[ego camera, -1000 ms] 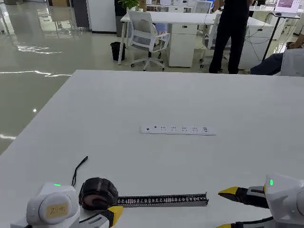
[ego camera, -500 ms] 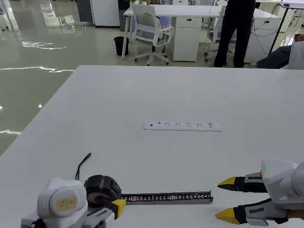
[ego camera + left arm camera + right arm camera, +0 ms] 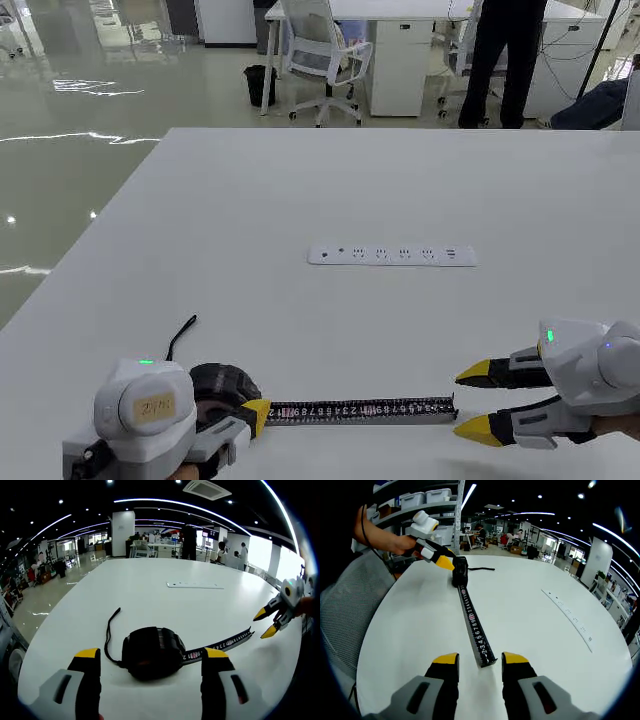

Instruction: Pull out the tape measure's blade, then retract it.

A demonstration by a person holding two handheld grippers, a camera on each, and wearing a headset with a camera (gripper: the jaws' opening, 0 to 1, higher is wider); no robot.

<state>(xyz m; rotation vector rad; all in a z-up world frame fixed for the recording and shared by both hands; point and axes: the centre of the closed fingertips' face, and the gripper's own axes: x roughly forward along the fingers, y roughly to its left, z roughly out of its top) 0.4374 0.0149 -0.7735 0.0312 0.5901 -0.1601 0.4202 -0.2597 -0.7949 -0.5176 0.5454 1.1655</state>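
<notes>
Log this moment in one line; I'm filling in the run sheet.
left tool open, astride tape measure case | blade out, flat on table | right tool open at its free end

1. Left gripper (image 3: 151, 655): grey jaws capped in yellow, there they are.
2. In the head view, its rounded white housing, green light (image 3: 146, 361) lit, yellowish label (image 3: 155, 407) with handwritten digits.
3. Right gripper (image 3: 468, 402): white shell, black yellow-tipped jaws.
</notes>
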